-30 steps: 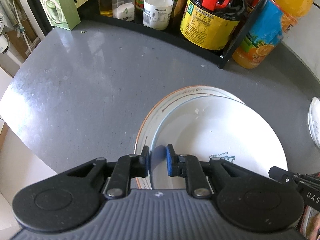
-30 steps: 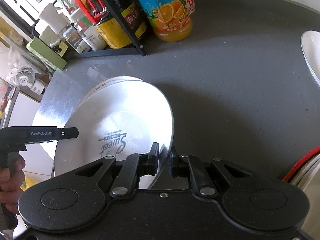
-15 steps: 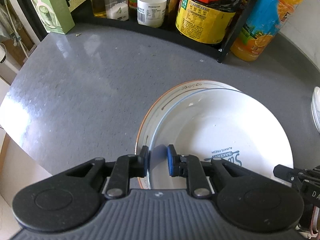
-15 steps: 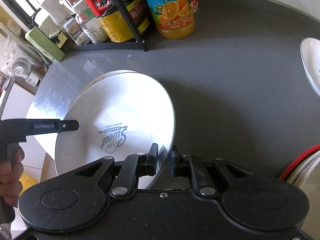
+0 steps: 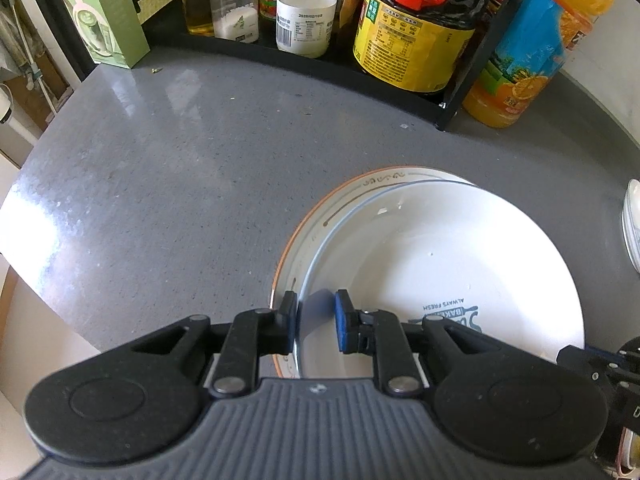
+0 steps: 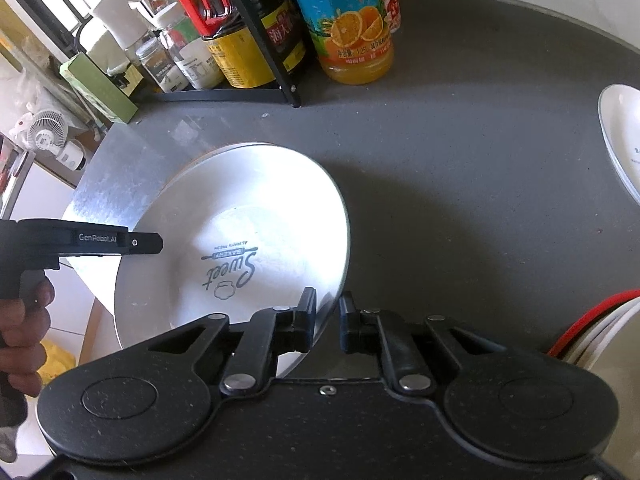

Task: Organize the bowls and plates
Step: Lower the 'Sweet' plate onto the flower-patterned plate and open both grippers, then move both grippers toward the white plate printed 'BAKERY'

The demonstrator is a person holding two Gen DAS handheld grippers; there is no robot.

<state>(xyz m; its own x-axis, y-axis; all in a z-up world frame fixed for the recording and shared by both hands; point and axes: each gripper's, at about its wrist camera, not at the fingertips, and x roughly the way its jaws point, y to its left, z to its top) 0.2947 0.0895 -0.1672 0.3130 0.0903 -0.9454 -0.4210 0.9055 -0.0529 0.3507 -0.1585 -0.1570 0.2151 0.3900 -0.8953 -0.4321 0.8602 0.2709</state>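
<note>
A white plate with "Sweet Bakery" print [image 5: 440,264] lies on top of a larger orange-rimmed plate [image 5: 340,204] on the grey counter. My left gripper [image 5: 316,322] straddles the white plate's near rim, with a gap left beside the blue pad. My right gripper [image 6: 328,320] straddles the opposite rim of the same plate [image 6: 240,240], its fingers slightly apart around the rim. The left gripper's body [image 6: 80,240] shows in the right wrist view.
A black rack [image 5: 460,92] with sauce bottles and jars stands at the back, an orange juice bottle [image 6: 352,24] beside it. A green carton [image 5: 108,12] is at the back left. More white dishes [image 6: 620,136] lie to the right, red-rimmed ones [image 6: 592,320] near.
The white plate has come down nearly flat onto the orange-rimmed plate. Both grippers' fingers have opened slightly around its rim.
</note>
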